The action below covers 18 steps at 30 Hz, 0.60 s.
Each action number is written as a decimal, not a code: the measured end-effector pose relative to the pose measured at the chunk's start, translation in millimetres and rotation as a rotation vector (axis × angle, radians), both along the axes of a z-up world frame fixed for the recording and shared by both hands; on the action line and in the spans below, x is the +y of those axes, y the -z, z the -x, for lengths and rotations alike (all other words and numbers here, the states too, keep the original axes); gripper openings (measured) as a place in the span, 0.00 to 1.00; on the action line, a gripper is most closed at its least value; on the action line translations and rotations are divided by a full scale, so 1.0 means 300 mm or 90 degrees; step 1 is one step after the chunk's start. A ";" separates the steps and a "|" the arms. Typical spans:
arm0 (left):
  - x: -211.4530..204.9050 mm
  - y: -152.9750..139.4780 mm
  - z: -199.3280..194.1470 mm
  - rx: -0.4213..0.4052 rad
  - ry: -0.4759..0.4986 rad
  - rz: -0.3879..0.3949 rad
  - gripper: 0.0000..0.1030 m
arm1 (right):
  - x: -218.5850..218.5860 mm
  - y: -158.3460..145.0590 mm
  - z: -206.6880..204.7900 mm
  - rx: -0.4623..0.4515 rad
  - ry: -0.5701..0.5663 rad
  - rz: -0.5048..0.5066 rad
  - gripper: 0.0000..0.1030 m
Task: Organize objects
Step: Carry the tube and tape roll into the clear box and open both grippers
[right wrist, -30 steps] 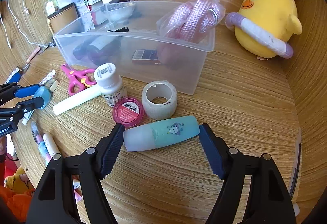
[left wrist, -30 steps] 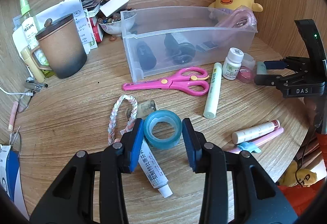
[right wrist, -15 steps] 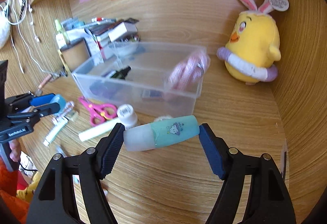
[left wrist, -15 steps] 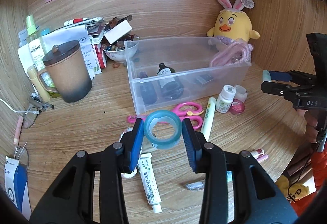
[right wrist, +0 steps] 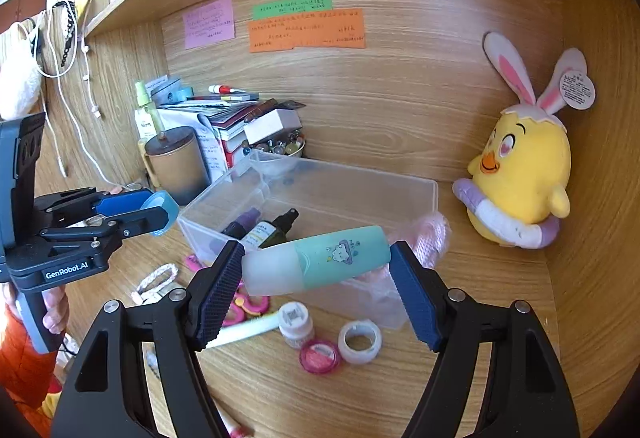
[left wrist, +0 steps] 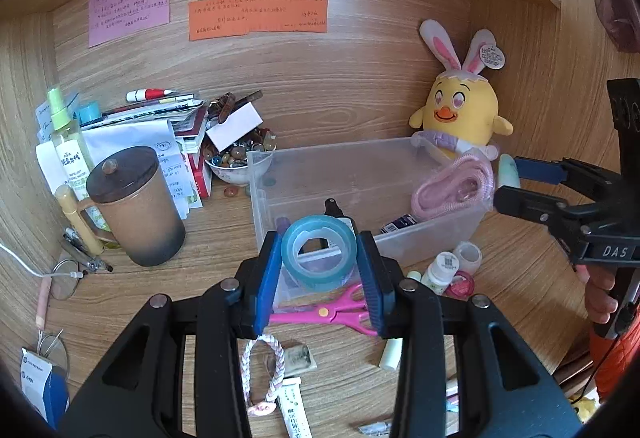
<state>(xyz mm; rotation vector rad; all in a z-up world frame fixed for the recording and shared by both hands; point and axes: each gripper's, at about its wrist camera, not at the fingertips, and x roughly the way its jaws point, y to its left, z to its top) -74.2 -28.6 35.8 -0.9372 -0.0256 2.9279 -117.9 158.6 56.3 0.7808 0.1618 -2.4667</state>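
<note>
My left gripper is shut on a blue tape roll and holds it in the air in front of the clear plastic bin. My right gripper is shut on a mint-green bottle, lying crosswise between the pads, raised above the bin's near side. The bin holds dark bottles and a pink rope bundle. Each gripper shows in the other's view: the left, the right.
On the desk lie pink scissors, a white pill bottle, a white tape roll, a pink tin, a tube and a braided cord. A brown lidded mug, paper stack and bead bowl stand left; a yellow plush right.
Both grippers have lifted their objects off the desk and risen, so the views now look over the bin toward the back wall. The desk items have dropped lower in view.
</note>
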 end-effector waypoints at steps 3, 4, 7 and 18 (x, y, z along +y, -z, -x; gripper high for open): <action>0.002 0.001 0.031 -0.004 0.002 0.002 0.37 | -0.029 0.007 0.037 -0.010 0.006 0.002 0.69; 0.000 0.003 0.041 -0.007 0.003 0.001 0.37 | -0.039 0.011 0.050 -0.012 0.008 0.001 0.69; -0.009 0.015 0.080 -0.022 0.006 -0.011 0.37 | -0.066 0.025 0.101 -0.032 0.010 0.004 0.69; -0.049 0.096 0.194 -0.082 -0.017 -0.022 0.37 | -0.156 0.131 0.243 -0.092 0.028 -0.035 0.69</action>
